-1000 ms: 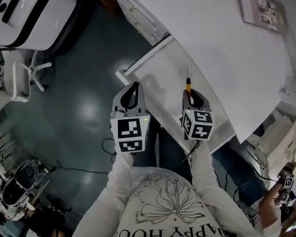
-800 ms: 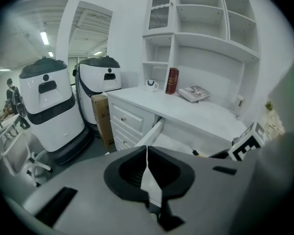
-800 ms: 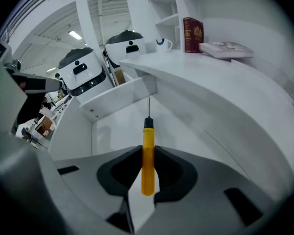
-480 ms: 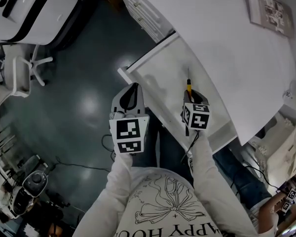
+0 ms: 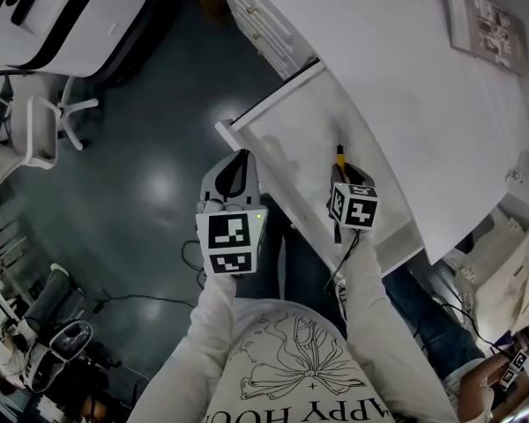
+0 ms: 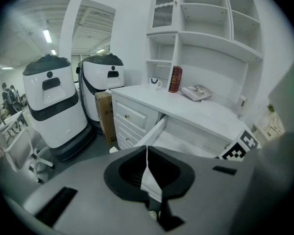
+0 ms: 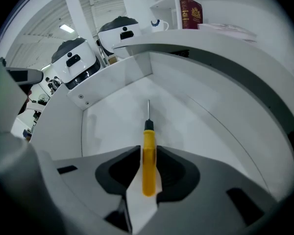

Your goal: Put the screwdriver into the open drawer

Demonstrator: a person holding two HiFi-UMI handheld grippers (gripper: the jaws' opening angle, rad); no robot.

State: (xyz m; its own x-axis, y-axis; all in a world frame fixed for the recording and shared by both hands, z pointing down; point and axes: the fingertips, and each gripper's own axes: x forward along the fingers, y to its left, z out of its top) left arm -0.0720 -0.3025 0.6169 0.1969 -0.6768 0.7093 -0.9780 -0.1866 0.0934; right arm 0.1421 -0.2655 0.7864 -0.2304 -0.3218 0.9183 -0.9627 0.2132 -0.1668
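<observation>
The screwdriver (image 5: 339, 156), with a yellow handle and thin metal shaft, lies between the jaws of my right gripper (image 5: 343, 174), low inside the open white drawer (image 5: 266, 107). In the right gripper view the handle (image 7: 148, 168) sits between the pads, which still touch it while the jaws are opening. Its shaft points along the drawer floor (image 7: 112, 124) toward the far wall. My right gripper (image 7: 148, 150) tilts steeply down. My left gripper (image 5: 237, 163) hangs shut and empty over the floor, left of the drawer's front. In its own view the left gripper (image 6: 147, 149) faces the drawer (image 6: 154, 135).
The white desk top (image 5: 423, 104) runs above the drawer, with a framed picture (image 5: 482, 18) lying on it. Closed drawers (image 6: 130, 119), a book (image 6: 175, 79) and a cup (image 6: 156, 83) show by the shelves. White machines (image 6: 51, 104) and a chair (image 5: 35, 130) stand at the left.
My right gripper has sunk into the drawer with the screwdriver, whose tip is now lower over the drawer floor. The left gripper has stayed in place.
</observation>
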